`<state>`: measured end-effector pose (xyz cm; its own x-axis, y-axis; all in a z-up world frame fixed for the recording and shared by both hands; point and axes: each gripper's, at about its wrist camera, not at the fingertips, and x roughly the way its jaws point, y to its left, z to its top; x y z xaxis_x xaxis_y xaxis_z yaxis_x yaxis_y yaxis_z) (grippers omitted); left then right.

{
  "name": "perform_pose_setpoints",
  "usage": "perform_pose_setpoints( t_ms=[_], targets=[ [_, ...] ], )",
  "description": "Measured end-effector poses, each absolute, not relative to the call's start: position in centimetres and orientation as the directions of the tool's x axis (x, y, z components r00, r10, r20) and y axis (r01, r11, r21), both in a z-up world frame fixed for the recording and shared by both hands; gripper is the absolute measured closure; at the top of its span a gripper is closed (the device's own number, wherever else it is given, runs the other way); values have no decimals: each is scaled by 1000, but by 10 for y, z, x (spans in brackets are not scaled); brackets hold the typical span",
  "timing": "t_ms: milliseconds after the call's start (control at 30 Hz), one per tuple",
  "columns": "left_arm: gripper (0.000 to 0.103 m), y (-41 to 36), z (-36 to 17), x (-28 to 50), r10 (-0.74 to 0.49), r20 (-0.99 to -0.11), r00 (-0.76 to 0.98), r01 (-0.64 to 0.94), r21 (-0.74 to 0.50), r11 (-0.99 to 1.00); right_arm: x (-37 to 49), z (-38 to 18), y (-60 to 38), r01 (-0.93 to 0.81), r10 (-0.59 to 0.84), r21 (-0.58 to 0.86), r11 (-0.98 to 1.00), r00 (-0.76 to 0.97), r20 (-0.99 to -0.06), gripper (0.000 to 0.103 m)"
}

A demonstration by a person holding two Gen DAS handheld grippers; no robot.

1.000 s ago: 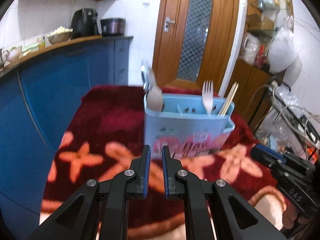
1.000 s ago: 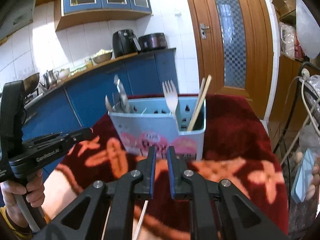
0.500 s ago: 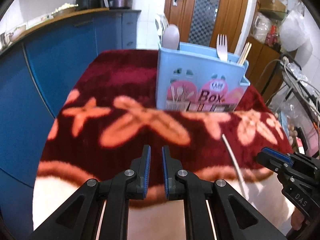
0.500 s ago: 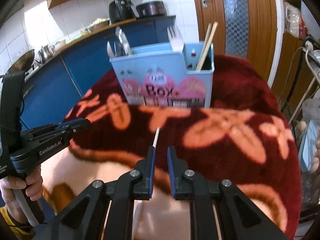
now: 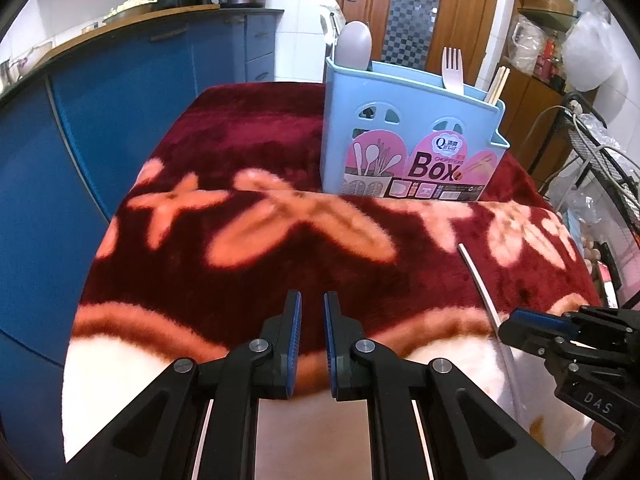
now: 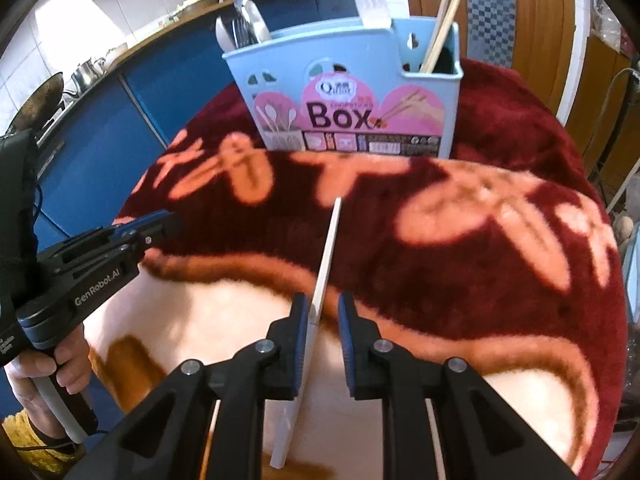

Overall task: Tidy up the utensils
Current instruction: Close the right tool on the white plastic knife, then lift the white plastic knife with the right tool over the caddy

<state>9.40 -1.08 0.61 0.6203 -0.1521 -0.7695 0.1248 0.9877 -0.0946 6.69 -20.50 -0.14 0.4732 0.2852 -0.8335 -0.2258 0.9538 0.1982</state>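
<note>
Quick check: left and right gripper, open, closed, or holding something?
Left gripper: open a little, holding nothing.
Right gripper: open, straddling the white stick on the blanket, not clamped on it.

One utensil box (image 6: 352, 88), two chopsticks (image 6: 440, 24), one white fork (image 5: 452, 70), two grippers (image 5: 312, 312).

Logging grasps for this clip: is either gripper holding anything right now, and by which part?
Nothing is held. The right gripper is open, its fingers straddling the white chopstick lying on the blanket. The left gripper is empty.
</note>
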Motion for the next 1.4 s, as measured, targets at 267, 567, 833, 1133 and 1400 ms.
perform_pose_setpoints(
  t_ms=[267,567,833,1133,1400],
  targets=[
    [92,-8,3,95,-163,-769,618,127,-107,986,78,-8,-198,-232,271,191,954,392,-879,85],
    [92,-9,0,98,-166,-773,612,127,-111,986,88,-11,-193,-250,259,175,952,359,-897,91],
    [92,-11,2,101,-168,-770,615,131,-110,985,85,-11,-204,-231,312,235,944,393,-865,96],
    [92,-11,4,105,-188,-764,617,131,-137,982,77,7,-218,-231,377,300,926,488,-787,96],
    [81,-10,7,109,-197,-748,634,125,-152,980,67,37,-238,-218,368,302,928,659,-656,96]
  ],
)
